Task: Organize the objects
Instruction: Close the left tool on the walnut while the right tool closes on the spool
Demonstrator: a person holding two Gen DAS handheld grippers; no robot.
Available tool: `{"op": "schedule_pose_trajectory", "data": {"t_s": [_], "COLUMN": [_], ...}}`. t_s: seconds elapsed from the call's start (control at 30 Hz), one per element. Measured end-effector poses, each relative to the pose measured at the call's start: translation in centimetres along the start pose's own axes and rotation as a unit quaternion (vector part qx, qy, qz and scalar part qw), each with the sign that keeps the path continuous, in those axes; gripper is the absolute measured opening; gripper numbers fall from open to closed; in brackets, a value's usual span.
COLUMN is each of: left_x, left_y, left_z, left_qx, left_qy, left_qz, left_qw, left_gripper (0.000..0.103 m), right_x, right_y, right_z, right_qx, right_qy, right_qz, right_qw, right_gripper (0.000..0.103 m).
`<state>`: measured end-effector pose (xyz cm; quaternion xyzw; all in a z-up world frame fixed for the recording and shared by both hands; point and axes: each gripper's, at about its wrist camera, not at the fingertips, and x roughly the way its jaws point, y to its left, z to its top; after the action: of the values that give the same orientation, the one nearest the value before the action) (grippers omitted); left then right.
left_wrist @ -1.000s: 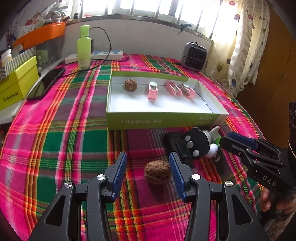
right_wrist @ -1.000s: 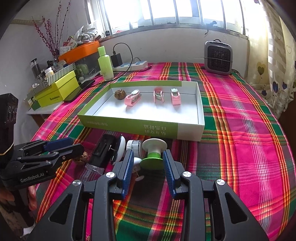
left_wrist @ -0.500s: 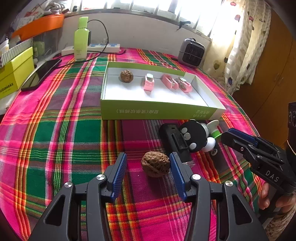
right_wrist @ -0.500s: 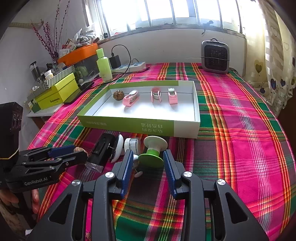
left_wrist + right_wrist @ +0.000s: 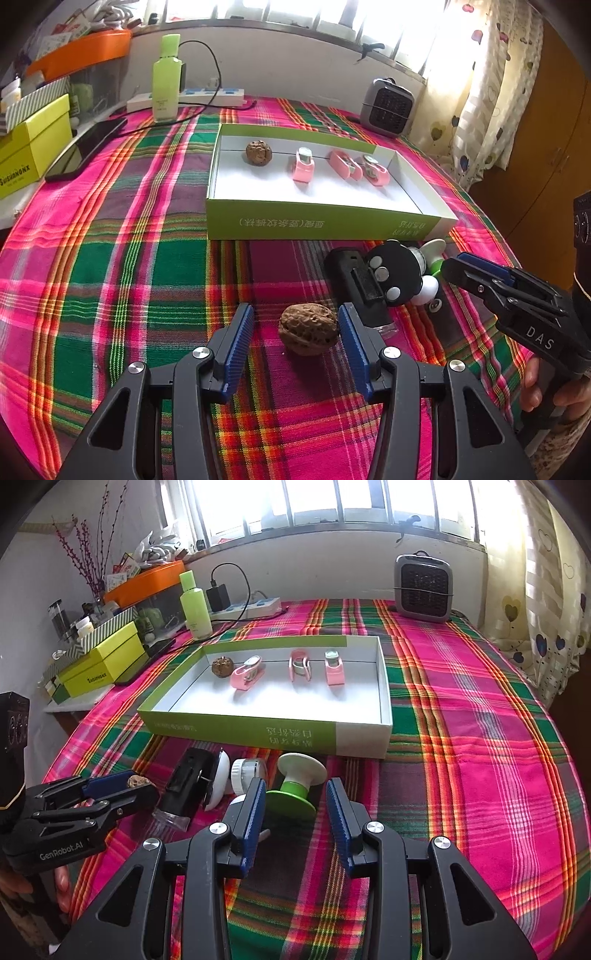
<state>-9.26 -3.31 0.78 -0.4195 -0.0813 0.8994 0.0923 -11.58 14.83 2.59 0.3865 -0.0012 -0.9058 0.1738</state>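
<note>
Left wrist view: the left gripper (image 5: 296, 325) sits low over the plaid tablecloth (image 5: 110, 258) with its jaws spread wide, and a walnut (image 5: 308, 328) lies between the blue pads, close against the right one and clear of the left. Just beyond it lie a black rectangular gadget (image 5: 354, 288) and a black round piece with silver dots (image 5: 393, 273). Farther back stands the shallow green box (image 5: 321, 221), holding a second walnut (image 5: 259, 152) and three pink clips (image 5: 303, 168) in a row.

In the right wrist view, the right gripper (image 5: 295, 805) is also spread wide, its pads flanking a green-and-white spool-shaped piece (image 5: 297, 786) that lies tipped on the cloth without being pinched. A white round cap (image 5: 248, 770) lies just left of it. A green bottle (image 5: 195, 607) and a grey heater (image 5: 424, 587) stand far back by the wall.
</note>
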Motion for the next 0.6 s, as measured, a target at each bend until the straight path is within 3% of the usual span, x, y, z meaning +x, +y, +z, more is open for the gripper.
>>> {"op": "schedule_pose_trajectory", "data": {"t_s": [0.6], "left_x": [0.1], "left_y": [0.0], "left_z": [0.1], "left_qx": [0.001], "left_qy": [-0.001], "left_qz": [0.002], "left_qw": [1.0000], "left_gripper": [0.047], "right_x": [2.2], "right_y": [-1.1], "right_z": [0.3], "right_qx": [0.024], "right_qy": [0.041], "right_qz": [-0.020], "right_qw": [0.999], "right_gripper": [0.036]}}
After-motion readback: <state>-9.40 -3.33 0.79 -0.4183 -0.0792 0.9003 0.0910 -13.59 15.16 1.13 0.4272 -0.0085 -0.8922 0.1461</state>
